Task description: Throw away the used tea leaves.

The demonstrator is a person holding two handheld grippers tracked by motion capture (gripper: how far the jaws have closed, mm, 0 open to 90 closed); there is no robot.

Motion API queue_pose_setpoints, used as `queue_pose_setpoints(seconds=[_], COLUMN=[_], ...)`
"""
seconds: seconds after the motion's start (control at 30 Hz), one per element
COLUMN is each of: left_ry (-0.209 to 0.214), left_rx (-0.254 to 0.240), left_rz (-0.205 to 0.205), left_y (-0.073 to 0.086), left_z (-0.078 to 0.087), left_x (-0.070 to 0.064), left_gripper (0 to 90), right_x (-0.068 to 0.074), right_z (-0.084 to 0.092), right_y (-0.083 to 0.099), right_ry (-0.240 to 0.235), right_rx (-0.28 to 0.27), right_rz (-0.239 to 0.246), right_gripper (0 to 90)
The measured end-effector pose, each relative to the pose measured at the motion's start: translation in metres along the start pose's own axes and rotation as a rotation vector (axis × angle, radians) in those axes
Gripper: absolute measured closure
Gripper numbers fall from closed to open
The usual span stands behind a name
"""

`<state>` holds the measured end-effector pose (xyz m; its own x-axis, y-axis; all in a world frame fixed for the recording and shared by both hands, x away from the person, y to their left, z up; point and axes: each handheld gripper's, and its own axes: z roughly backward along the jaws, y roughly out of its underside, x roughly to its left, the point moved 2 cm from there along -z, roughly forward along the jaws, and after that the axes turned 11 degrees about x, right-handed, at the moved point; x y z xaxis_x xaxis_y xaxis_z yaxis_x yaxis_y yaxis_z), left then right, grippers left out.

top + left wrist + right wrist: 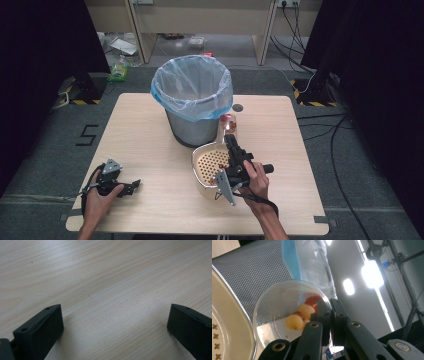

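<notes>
Here, a cup pinched at its rim, beside the bin.
High view: right hand-held gripper (231,138) over the colander (209,167); left hand-held gripper (134,185) low on the surface (150,145). Left gripper view: jaws wide apart, nothing between. Right gripper view: jaws clamp the cup (284,312) wall, fruit (294,321) inside, bin (257,270) just behind.

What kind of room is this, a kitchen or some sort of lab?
Most likely a lab or recording studio, not a kitchen: black curtains hang at both sides, cables trail over the grey floor, and bright lights on a rig stand above the lone wooden table.
</notes>
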<state>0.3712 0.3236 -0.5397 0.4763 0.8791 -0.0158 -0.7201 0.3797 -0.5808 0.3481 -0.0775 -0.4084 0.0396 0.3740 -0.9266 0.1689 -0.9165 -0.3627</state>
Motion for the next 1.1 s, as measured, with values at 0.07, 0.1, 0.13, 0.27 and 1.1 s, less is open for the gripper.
queue_pose_setpoints(seconds=[0.07, 0.1, 0.13, 0.27, 1.1], left_ry=[0.002, 0.002, 0.000, -0.001, -0.001], left_rx=[0.000, 0.000, 0.000, 0.000, 0.000], left_rz=[0.001, 0.001, 0.000, 0.000, 0.001], left_y=[-0.0001, -0.0001, 0.0000, 0.0000, 0.0001], left_z=[-0.0001, -0.0001, 0.0000, 0.0000, 0.0000], left_x=[0.0003, 0.0002, 0.0000, -0.0001, -0.0002], left_gripper=[0.0, 0.0, 0.0, 0.0, 0.0], right_x=[0.0001, 0.0019, 0.0026, 0.0034, 0.0002], right_z=[0.0013, -0.0002, 0.0013, 0.0017, 0.0039], right_y=[-0.0018, -0.0001, -0.0001, -0.0002, -0.0043], right_ry=[0.006, -0.002, -0.001, -0.001, 0.051], right_rx=[-0.006, 0.008, 0.000, 0.000, -0.012], right_rz=[0.032, 0.020, 0.017, 0.025, 0.091], right_gripper=[87.4, 87.4, 87.4, 87.4, 87.4])
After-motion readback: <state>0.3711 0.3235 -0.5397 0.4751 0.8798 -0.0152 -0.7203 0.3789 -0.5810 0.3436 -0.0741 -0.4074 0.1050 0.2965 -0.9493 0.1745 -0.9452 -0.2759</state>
